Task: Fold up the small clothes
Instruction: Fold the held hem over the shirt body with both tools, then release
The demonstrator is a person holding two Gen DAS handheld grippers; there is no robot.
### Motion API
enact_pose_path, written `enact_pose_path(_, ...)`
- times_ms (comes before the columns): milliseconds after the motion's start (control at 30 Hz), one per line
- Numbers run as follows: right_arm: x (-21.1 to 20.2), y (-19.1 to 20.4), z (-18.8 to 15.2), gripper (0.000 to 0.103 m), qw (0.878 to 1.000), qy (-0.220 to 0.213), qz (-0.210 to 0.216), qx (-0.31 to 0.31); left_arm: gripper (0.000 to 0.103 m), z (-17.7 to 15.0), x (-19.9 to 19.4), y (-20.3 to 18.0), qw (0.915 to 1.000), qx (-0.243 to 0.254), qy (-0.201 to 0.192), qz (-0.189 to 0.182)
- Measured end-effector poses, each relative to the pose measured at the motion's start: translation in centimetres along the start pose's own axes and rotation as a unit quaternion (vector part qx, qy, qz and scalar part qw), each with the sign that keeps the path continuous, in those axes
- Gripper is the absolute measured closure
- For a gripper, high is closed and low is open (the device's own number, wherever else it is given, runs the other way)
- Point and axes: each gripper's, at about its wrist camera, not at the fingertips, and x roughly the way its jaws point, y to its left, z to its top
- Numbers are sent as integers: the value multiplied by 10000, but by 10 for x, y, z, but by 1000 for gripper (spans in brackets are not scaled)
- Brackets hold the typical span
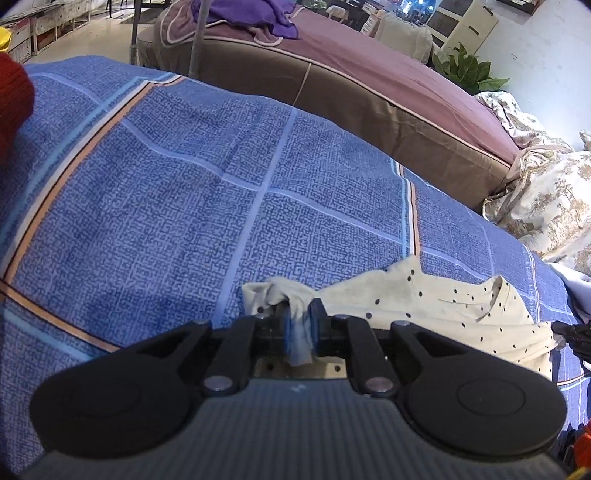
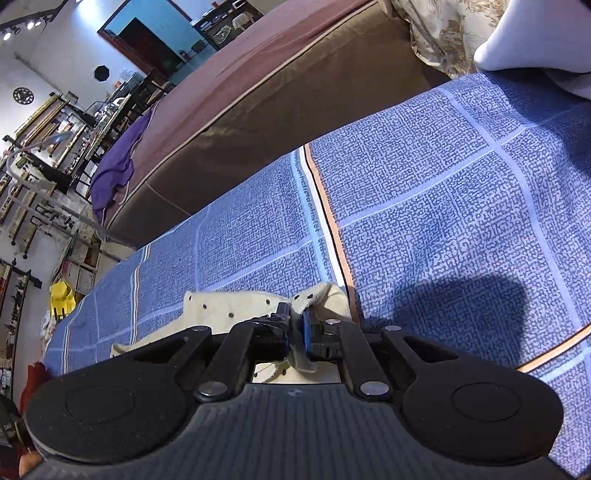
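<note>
A small cream garment with dark dots lies on the blue patterned bedsheet. My left gripper is shut on a bunched edge of the garment at its left end. In the right wrist view the same garment spreads to the left, and my right gripper is shut on its other edge. The right gripper's tip shows at the far right of the left wrist view. Most of the garment under the grippers is hidden.
A brown and mauve bed runs along the far side of the sheet. A purple cloth lies on it. A floral quilt and white cloth sit at the right. A red item is at the left.
</note>
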Motion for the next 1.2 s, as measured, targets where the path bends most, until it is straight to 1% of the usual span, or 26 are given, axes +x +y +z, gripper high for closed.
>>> enact_pose_path(67, -2, 0, -1, 80, 9997, -204, -51, -87, 83, 3, 0, 4, 9999, -71, -138, 66)
enact_pose_path(100, -4, 0, 0, 74, 9993, -351, -84, -134, 68, 5, -3, 7, 9994, -144, -244, 195)
enact_pose_path(133, -7, -1, 2, 64, 9985, -503, -85, -192, 45, 8, -5, 10, 9985, -206, -356, 362)
enact_pose_path(167, -10, -2, 4, 60, 9976, -631, -96, -274, 37, 10, -10, 13, 9967, -269, -524, 558)
enact_pose_path(200, -15, -2, 4, 57, 9966, -725, -125, -369, 34, 11, -15, 15, 9942, -291, -730, 730)
enact_pose_path(267, -24, 1, 7, 57, 9934, -889, -230, -686, 33, 12, -26, 17, 9907, -212, -983, 912)
enact_pose_path(300, -29, 4, 6, 57, 9922, -911, -205, -825, 33, 11, -30, 15, 9905, -81, -998, 938)
enact_pose_path(333, -31, 7, 5, 57, 9909, -893, -126, -1000, 35, 9, -34, 9, 9909, 142, -978, 908)
enact_pose_path(400, -35, 17, -1, 58, 9872, -734, 35, -1414, 36, -6, -44, -13, 9885, 904, -920, 790)
enact_pose_path(433, -35, 24, -7, 60, 9835, -587, 101, -1708, 36, -17, -49, -27, 9836, 1358, -893, 783)
enact_pose_path(500, -32, 39, -25, 62, 9737, -239, 228, -2256, 36, -44, -54, -56, 9705, 2122, -835, 785)
enact_pose_path(533, -29, 44, -36, 66, 9693, -30, 301, -2441, 36, -56, -54, -70, 9640, 2433, -757, 767)
enact_pose_path(567, -25, 49, -46, 67, 9653, 156, 342, -2585, 36, -67, -51, -81, 9585, 2670, -660, 755)
enact_pose_path(600, -21, 52, -55, 68, 9619, 290, 336, -2698, 36, -76, -45, -90, 9543, 2837, -552, 758)
enact_pose_path(667, -8, 60, -72, 69, 9540, 485, 155, -2955, 36, -90, -32, -105, 9481, 3027, -428, 874)
enact_pose_path(733, -1, 65, -83, 68, 9475, 422, 94, -3170, 36, -98, -19, -113, 9444, 3085, -419, 1055)
enact_pose_path(800, 5, 70, -93, 66, 9400, 330, -5, -3395, 36, -103, -8, -119, 9430, 3101, -422, 1131)
enact_pose_path(867, 16, 74, -99, 59, 9328, 382, -127, -3582, 33, -107, 0, -123, 9410, 3121, -446, 1233)
enact_pose_path(900, 20, 74, -103, 55, 9302, 385, -177, -3646, 27, -109, 3, -126, 9382, 3159, -527, 1311)
enact_pose_path(933, 24, 76, -105, 51, 9271, 353, -221, -3726, 18, -109, 6, -128, 9348, 3203, -612, 1408)
enact_pose_path(1000, 30, 81, -109, 46, 9150, 181, -310, -4019, 9, -104, 11, -130, 9294, 3266, -714, 1568)
enact_pose_path(1033, 33, 85, -110, 37, 9069, 87, -361, -4197, 7, -98, 16, -129, 9293, 3255, -733, 1586)
enact_pose_path(1067, 36, 88, -110, 32, 8983, -25, -414, -4374, 6, -92, 19, -128, 9308, 3205, -747, 1592)
enact_pose_path(1100, 39, 91, -110, 23, 8942, -104, -449, -4453, 4, -85, 23, -127, 9328, 3138, -753, 1603)
enact_pose_path(1133, 44, 93, -107, 12, 8917, -184, -494, -4495, 4, -77, 27, -126, 9348, 3055, -776, 1638)
enact_pose_path(1200, 52, 97, -98, 6, 8945, -283, -525, -4431, 0, -60, 34, -122, 9381, 2871, -824, 1756)
